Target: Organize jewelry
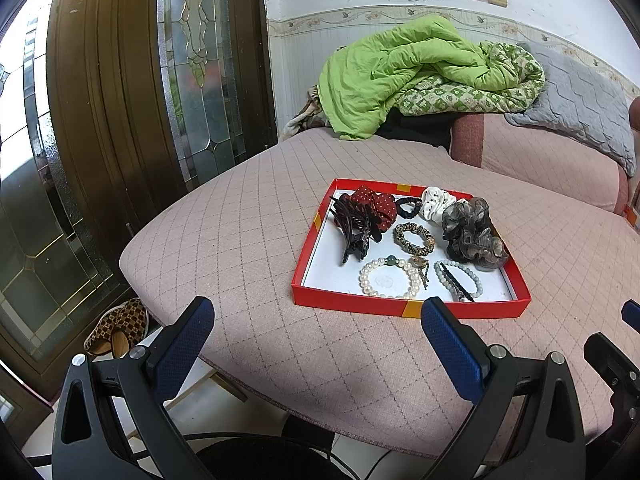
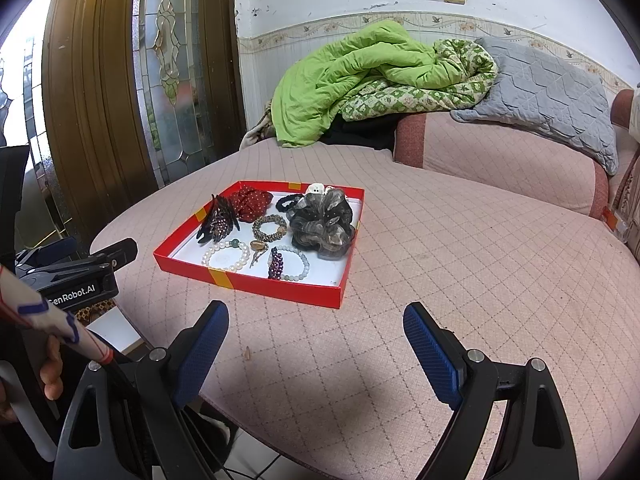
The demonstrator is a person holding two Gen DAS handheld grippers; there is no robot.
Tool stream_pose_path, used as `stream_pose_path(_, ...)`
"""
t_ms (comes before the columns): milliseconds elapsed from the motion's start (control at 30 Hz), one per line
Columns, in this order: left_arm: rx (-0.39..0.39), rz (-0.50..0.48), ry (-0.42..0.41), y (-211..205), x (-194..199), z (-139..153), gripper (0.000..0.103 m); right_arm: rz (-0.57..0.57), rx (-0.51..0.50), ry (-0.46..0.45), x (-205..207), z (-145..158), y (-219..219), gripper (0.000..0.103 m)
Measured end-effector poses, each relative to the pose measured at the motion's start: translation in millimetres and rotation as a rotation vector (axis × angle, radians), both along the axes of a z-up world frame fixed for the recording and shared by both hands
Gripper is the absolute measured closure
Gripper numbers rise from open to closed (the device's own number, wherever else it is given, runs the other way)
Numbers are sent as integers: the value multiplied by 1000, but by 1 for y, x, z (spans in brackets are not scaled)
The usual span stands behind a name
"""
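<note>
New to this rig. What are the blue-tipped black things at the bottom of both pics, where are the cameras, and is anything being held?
They are handheld two-finger grippers, one in each of a person's hands; there is no robot arm. Each picture comes from a fisheye camera on one gripper, looking forward along its fingers. The first shows the left gripper, the second the right gripper. Both stand open and empty, nothing between the blue pads.

Ahead, on a pink quilted cushion, sits a shallow red tray holding a pearl bracelet, a pale bead bracelet, a braided hair tie, a grey scrunchie, a red dotted scrunchie and a dark claw clip.
</note>
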State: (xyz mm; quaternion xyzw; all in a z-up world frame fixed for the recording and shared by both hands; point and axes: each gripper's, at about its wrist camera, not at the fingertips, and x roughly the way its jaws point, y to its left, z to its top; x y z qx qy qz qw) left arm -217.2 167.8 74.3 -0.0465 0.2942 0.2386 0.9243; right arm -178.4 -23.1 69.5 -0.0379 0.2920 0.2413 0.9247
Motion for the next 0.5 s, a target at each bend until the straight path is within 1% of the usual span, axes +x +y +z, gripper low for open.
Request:
stream_pose_path(300,1,0,0,0,0,0,0,0,-1,0,0,0,0,10)
stream_pose_path(367,2,0,10,0,1,0,0,0,0,-1,0,0,-1,10)
stream_pose_path(400,18,5,31,-1,2,-1,0,-1,2,-1,1,0,-2,10)
stream_pose_path(500,109,6,98,-6,4,-5,0,-9,8,7,3,0,-5,10)
